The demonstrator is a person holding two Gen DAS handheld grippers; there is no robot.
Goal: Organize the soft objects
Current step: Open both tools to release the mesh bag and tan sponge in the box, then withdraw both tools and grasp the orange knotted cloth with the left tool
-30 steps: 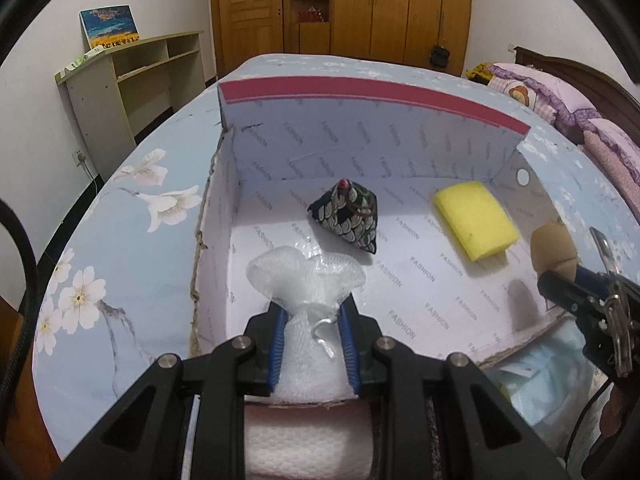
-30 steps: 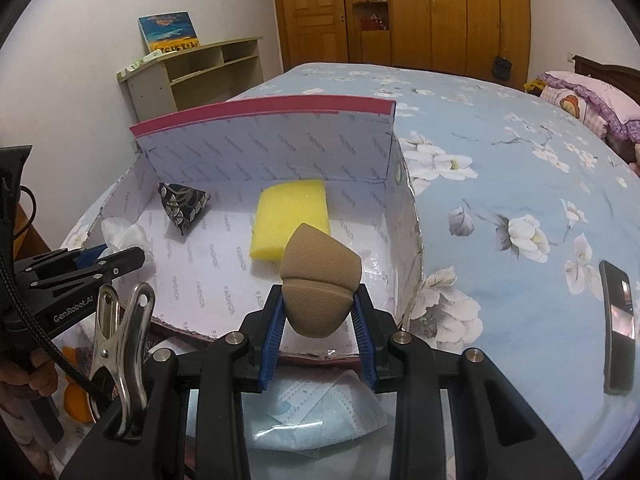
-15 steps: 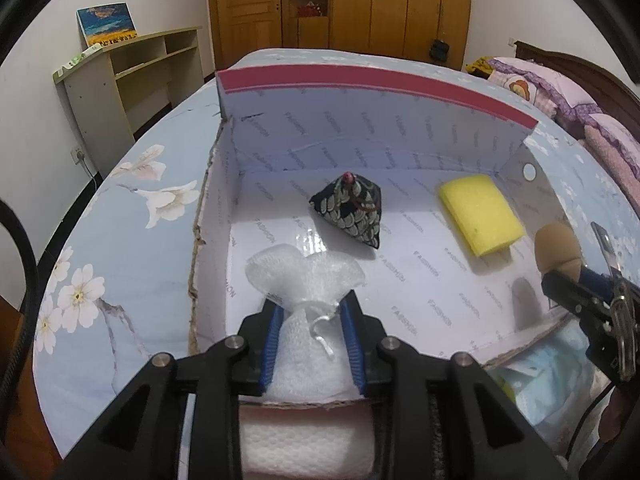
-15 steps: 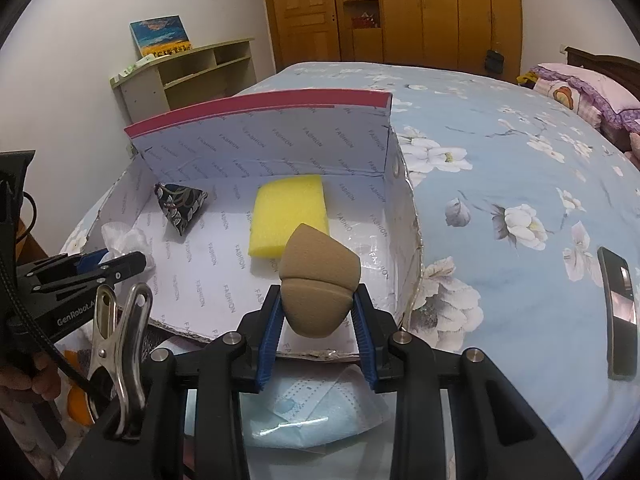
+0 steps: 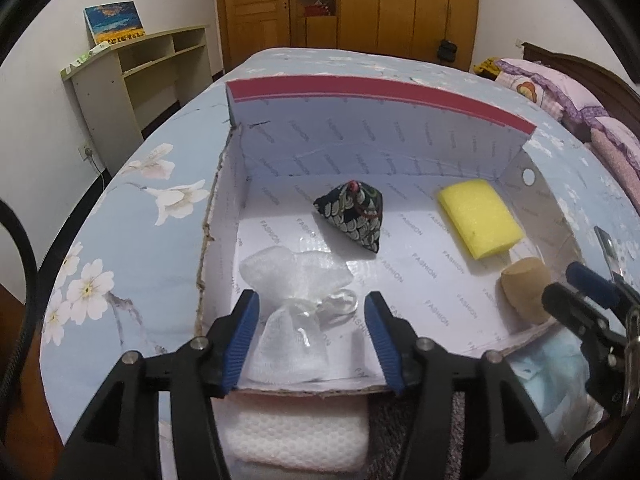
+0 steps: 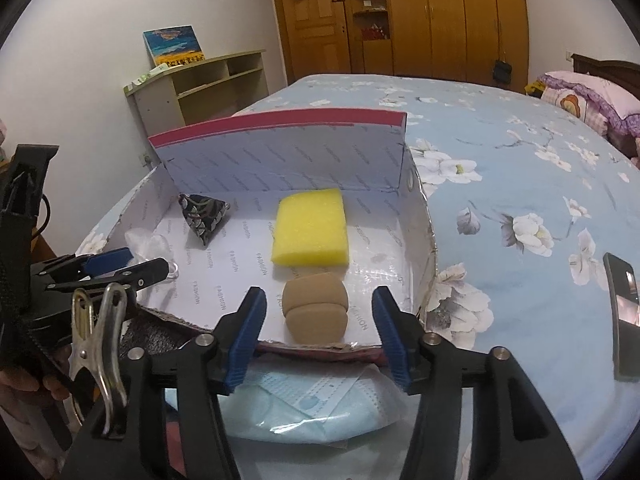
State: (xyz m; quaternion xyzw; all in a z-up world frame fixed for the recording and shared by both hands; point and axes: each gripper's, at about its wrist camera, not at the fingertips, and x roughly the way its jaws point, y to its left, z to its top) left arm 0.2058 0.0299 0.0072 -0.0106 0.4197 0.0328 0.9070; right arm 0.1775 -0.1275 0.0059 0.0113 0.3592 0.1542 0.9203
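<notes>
The fingers of the left gripper (image 5: pixel 312 336) had just been opening, clear of the white pouch (image 5: pixel 294 336); the right gripper (image 6: pixel 318 326) likewise released the tan sponge (image 6: pixel 315 306) inside the box (image 6: pixel 280 160).

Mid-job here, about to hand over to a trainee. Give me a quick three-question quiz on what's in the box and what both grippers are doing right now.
1. True or false: the left gripper is clamped on the white mesh drawstring pouch.
2. Which item lies nearest the right gripper in the white cardboard box? A) yellow rectangular foam sponge B) tan teardrop makeup sponge C) dark patterned pyramid-shaped fabric pouch
3. Fill in: the light blue face mask lies ___ the box.

Key: 1 false, its jaws have just opened and the pouch lies loose between them; 2 B; 3 outside.
</notes>
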